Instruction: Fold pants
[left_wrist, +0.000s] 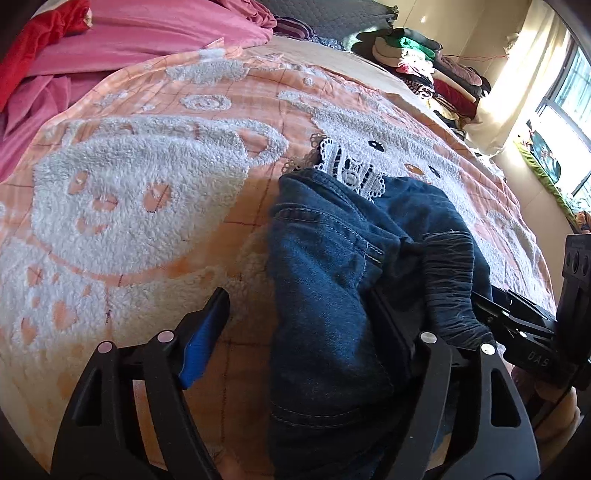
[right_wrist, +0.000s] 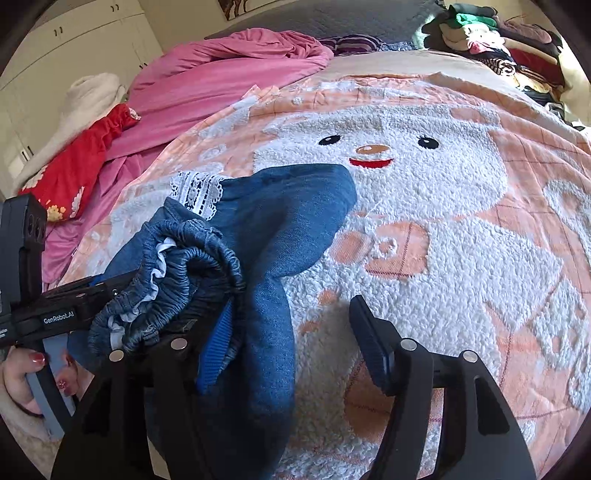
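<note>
Small blue denim pants (left_wrist: 332, 258) with white lace cuffs (left_wrist: 351, 168) lie bunched on the bed. In the left wrist view my left gripper (left_wrist: 295, 325) is open, and the pants drape over its right finger (left_wrist: 391, 332). In the right wrist view the pants (right_wrist: 280, 218) lie crumpled with the elastic waistband (right_wrist: 192, 266) bunched over my right gripper's left finger (right_wrist: 218, 339). My right gripper (right_wrist: 291, 332) is open. Each gripper also shows in the other's view, the left one (right_wrist: 55, 314) at the waistband and the right one (left_wrist: 524, 332) beside the pants.
The bed is covered by an orange and white fleece blanket (right_wrist: 424, 221) with a snowman pattern. A pink quilt (right_wrist: 221, 74) and a red cloth (right_wrist: 74, 173) lie at the far left. A pile of folded clothes (right_wrist: 498, 40) stands at the far right.
</note>
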